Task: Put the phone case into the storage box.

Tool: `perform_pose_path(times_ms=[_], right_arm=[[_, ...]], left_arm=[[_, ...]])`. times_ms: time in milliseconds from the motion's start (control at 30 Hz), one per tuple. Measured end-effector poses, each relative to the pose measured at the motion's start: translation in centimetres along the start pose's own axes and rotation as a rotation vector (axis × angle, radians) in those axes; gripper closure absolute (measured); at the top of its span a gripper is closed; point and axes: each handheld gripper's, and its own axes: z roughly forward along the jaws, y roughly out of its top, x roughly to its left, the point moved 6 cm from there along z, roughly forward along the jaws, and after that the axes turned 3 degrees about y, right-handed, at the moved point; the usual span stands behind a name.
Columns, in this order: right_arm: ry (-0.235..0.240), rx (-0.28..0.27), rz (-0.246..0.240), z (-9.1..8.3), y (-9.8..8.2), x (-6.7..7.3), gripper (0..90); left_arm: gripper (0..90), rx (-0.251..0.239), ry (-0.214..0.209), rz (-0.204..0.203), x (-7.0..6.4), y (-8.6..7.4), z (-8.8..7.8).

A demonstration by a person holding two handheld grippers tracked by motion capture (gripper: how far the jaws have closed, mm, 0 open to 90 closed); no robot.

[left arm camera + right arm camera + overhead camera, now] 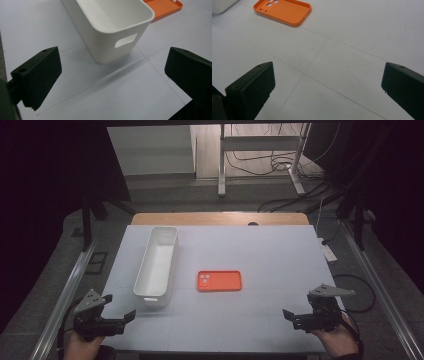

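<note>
An orange phone case (219, 281) lies flat, hollow side up, near the middle of the white table (260, 250). Left of it stands a long white bin (157, 265), empty inside, with a handle slot (125, 40) in its near end. My left gripper (119, 307) rests at the table's front left corner, open, just short of the bin's near end. My right gripper (291, 316) sits at the front right, open, with bare table between its jaws. The case (282, 11) lies well ahead of it, and its edge (163, 8) peeks past the bin.
Behind the white sheet a strip of wooden tabletop (220, 218) shows. Metal rails (70, 290) run along both sides of the table. A desk frame (260, 155) and cables (300, 195) lie on the floor beyond. A small white box (328, 251) lies off the right edge.
</note>
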Motion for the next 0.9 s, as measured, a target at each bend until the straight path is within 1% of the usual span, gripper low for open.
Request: perform_pose_path(times_ms=[133, 433, 467, 700, 900], right_arm=[[0.005, 0.004, -0.008, 0.4, 0.3, 0.1, 0.0], [0.01, 0.001, -0.003, 1.1, 1.1, -0.1, 0.0], [0.013, 0.002, 0.003, 1.1, 1.2, 0.0, 0.0], [0.024, 0.002, -0.009, 1.6, 1.8, 0.1, 0.0], [0.039, 0.007, 0.0, 2.2, 2.6, 0.3, 0.0]], left_arm=[[1.7, 0.0, -0.001, -0.002, 0.0, 0.0, 0.0], [1.7, 0.001, -0.003, -0.005, 0.0, 0.0, 0.0], [1.8, 0.001, -0.002, -0.005, 0.0, 0.0, 0.0], [1.9, 0.002, -0.001, -0.004, 0.0, 0.0, 0.0], [2.0, 0.002, -0.001, -0.004, 0.0, 0.0, 0.0]])
